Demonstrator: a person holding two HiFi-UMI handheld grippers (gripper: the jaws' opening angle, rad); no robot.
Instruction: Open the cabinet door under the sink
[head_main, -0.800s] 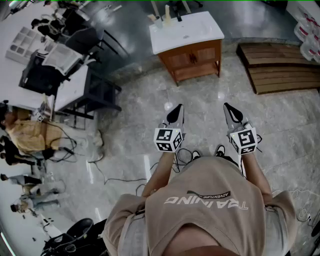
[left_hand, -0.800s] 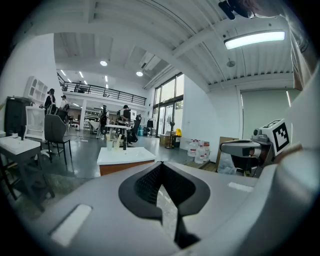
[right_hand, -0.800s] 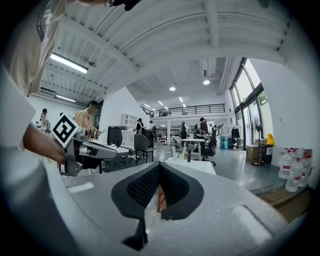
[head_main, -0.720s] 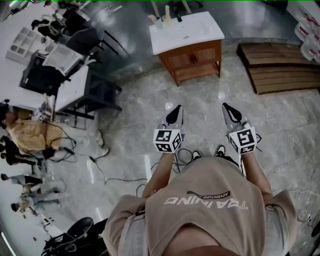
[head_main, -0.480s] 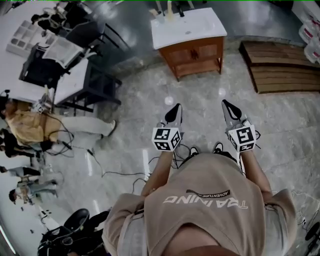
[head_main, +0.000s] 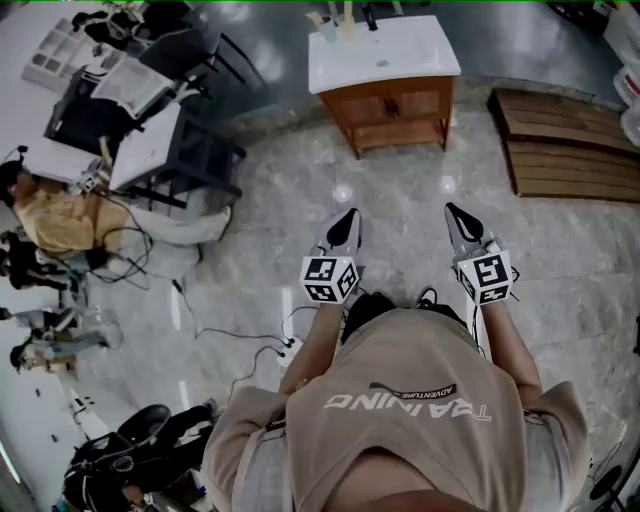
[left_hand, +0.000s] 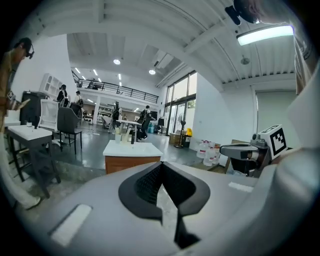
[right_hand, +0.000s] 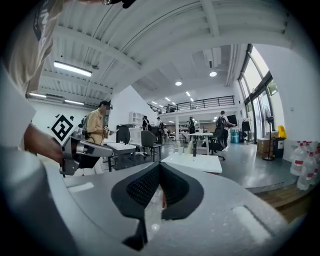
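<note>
We stand well back from the cabinet (head_main: 395, 108). It sits at the top centre of the head view under the white sink (head_main: 383, 52), with a stretch of marble floor (head_main: 400, 190) between it and us. Its doors (head_main: 415, 103) look shut.

The left gripper (head_main: 346, 228) and right gripper (head_main: 459, 226) are held side by side at mid-frame, both aimed up the frame toward the cabinet. Both are closed and carry nothing. In the left gripper view the dark fingers (left_hand: 145, 182) meet at their tips, and in the right gripper view the fingers (right_hand: 137, 187) do the same.

The cabinet lies straight ahead, about midway between the two grippers. Its front runs left to right across the frame, slightly tilted, and faces us. A dark mark where the doors meet may be the handles, but it is too small for us to be sure. In the left gripper view the cabinet shows just left of the fingertips; in the right gripper view the sink top shows just right of them. Neither hand is clearly nearer.

We judge that the approach is unfinished. The gap must be closed and a pair of fingers opened before a door can be pulled.
</note>
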